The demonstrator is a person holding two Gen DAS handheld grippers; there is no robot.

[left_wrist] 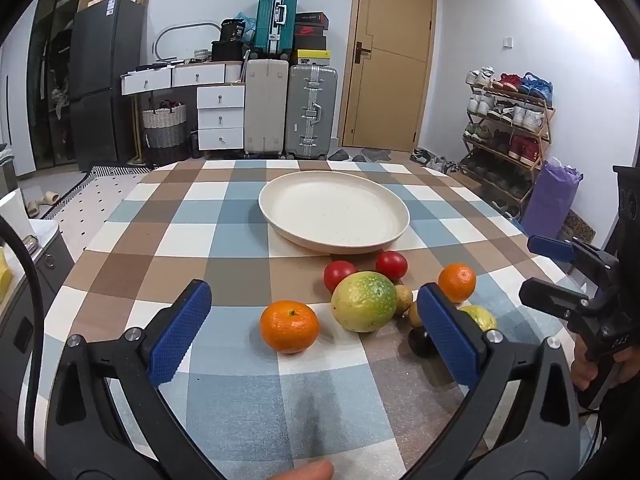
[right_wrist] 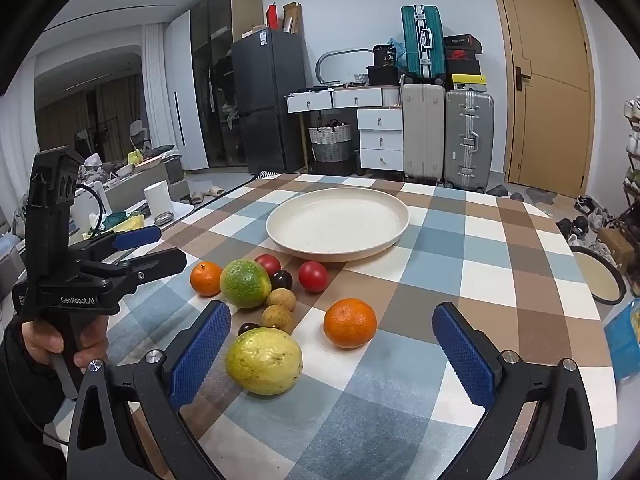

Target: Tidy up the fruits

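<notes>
The left gripper (left_wrist: 316,320) stands wide, holding nothing — a mandarin (left_wrist: 289,326) sits on the checked table (left_wrist: 224,248) between its pads. The fruit cluster lies just in front of the cream plate (left_wrist: 334,210). The right gripper (right_wrist: 332,348) gapes wide too, over a yellow guava (right_wrist: 263,361) and another mandarin (right_wrist: 350,323).

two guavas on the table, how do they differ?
Colour: the green guava is mostly green with some yellow; the yellow guava is pale yellow all over. Place: the green guava lies nearer the plate, beside a mandarin; the yellow guava lies nearest the right gripper. Both are similar in size, loose on the tablecloth.
</notes>
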